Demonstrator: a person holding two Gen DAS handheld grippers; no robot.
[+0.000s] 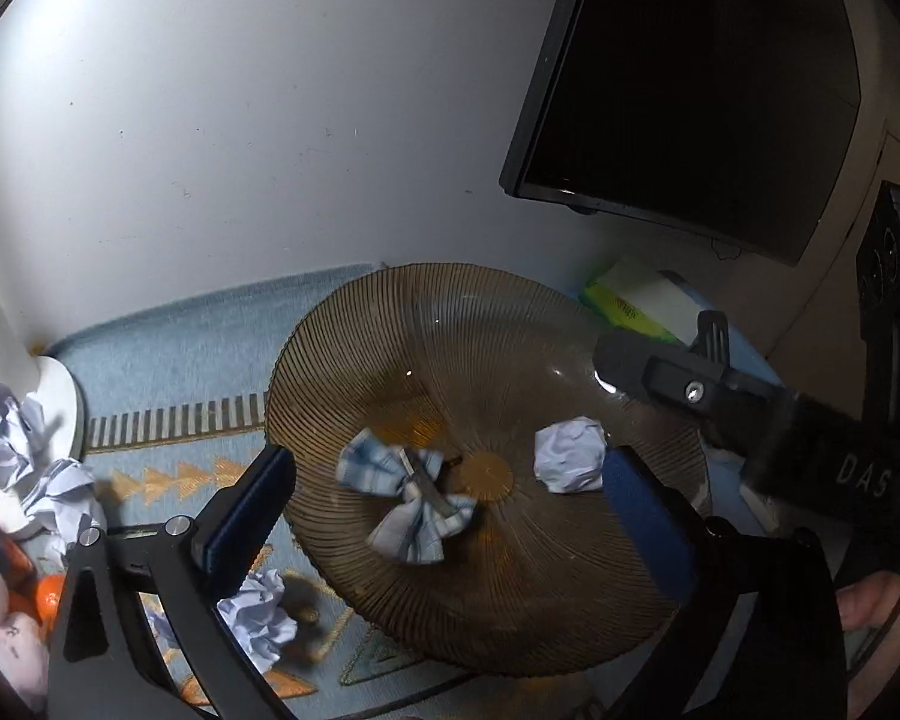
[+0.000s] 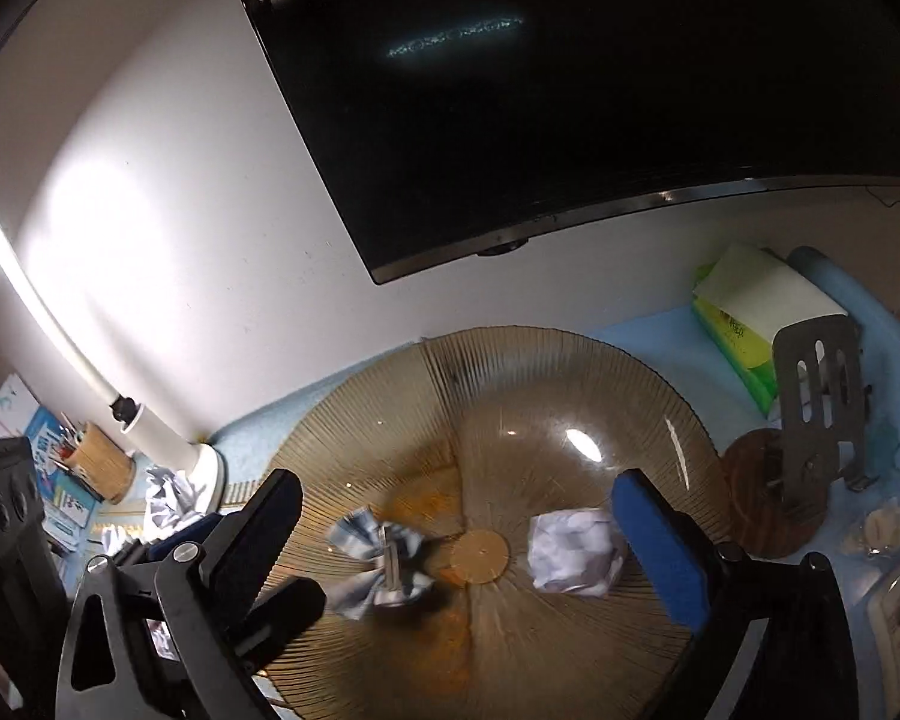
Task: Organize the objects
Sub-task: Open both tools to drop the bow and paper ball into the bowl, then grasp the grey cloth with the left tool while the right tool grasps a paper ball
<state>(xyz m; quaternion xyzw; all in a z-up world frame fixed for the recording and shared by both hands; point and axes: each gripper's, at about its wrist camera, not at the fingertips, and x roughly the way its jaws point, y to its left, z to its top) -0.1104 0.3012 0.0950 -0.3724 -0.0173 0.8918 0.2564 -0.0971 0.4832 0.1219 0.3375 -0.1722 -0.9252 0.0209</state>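
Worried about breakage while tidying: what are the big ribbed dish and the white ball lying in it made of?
The ribbed dish looks like amber-tinted glass: translucent, glossy highlights, though it may be plastic. The white ball looks like crumpled paper: matte, sharp creases.

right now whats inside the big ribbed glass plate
A crumpled white paper ball and a blue checked bow clip lie in the plate. The right gripper hides part of its rim.

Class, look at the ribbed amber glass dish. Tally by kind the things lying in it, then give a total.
Crumpled white paper ball: 1
Blue-and-white checked cloth bow with a metal clip: 1
Total in the ribbed amber glass dish: 2
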